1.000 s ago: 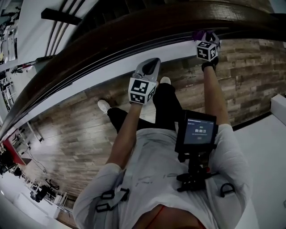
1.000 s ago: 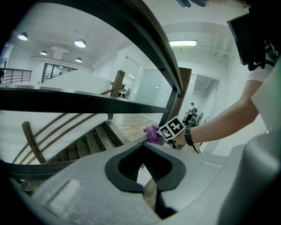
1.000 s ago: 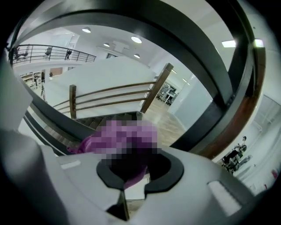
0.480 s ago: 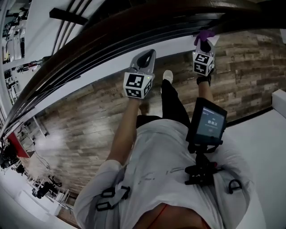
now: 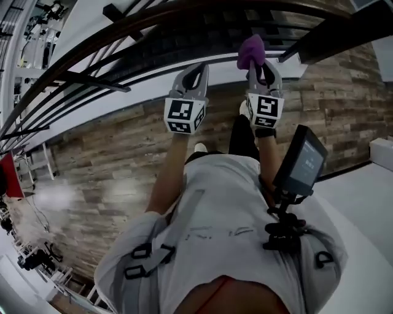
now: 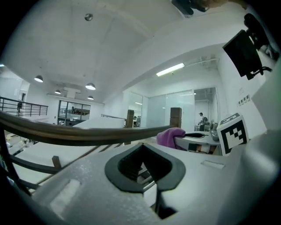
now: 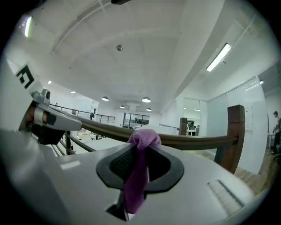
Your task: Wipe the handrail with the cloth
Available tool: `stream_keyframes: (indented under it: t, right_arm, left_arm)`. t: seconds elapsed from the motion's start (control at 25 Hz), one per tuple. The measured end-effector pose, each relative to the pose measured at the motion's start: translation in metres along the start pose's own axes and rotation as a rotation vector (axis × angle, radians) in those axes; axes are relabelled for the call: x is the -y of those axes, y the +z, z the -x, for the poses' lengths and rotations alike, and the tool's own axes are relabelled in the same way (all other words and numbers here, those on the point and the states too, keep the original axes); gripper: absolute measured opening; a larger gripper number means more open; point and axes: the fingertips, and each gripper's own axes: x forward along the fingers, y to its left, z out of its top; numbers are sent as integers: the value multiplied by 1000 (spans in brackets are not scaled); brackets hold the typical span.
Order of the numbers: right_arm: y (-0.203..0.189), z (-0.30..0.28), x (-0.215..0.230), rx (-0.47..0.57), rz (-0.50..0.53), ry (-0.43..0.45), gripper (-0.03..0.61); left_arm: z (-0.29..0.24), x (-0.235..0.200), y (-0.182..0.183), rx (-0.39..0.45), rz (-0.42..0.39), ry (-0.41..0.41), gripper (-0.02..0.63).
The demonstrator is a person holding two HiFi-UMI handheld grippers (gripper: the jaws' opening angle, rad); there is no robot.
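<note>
A purple cloth (image 5: pixel 250 50) bunches out of my right gripper (image 5: pixel 259 65), which is shut on it; the cloth (image 7: pixel 142 143) runs down between the jaws and its top sits just in front of the dark wooden handrail (image 7: pixel 189 141). In the head view the curved handrail (image 5: pixel 153 18) arcs across the top, and the cloth is just below it. My left gripper (image 5: pixel 191 75) is beside the right one, shut with nothing between its jaws, a little below the rail (image 6: pixel 66 134). From the left gripper view the cloth (image 6: pixel 170 136) shows to the right.
A thick wooden post (image 7: pixel 235 132) stands at the right end of the rail. Thin dark bars (image 5: pixel 67 80) run under the rail on the left. Wood-plank flooring (image 5: pixel 104 165) lies far below. A screen device (image 5: pixel 302 164) hangs at the person's chest.
Both grippers have come closer together and risen toward the rail. The right gripper with the cloth moved left, so the cloth now stands out clearly against the rail.
</note>
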Motion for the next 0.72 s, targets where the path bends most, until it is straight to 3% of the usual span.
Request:
stream_keyframes:
  t: [0.16, 0.28, 0.48, 0.72]
  right_arm:
    - [69, 43, -67, 84, -45, 65, 54]
    - [107, 64, -97, 133, -46, 117, 54]
    - [153, 75, -117, 211, 1, 146, 55]
    - [164, 86, -108, 224, -18, 130, 55]
  left_arm:
    - [83, -13, 40, 95, 4, 40, 0]
    - [115, -11, 63, 151, -21, 67, 0]
    - [141, -8, 95, 232, -55, 103, 0]
    - [152, 7, 115, 261, -95, 117, 0]
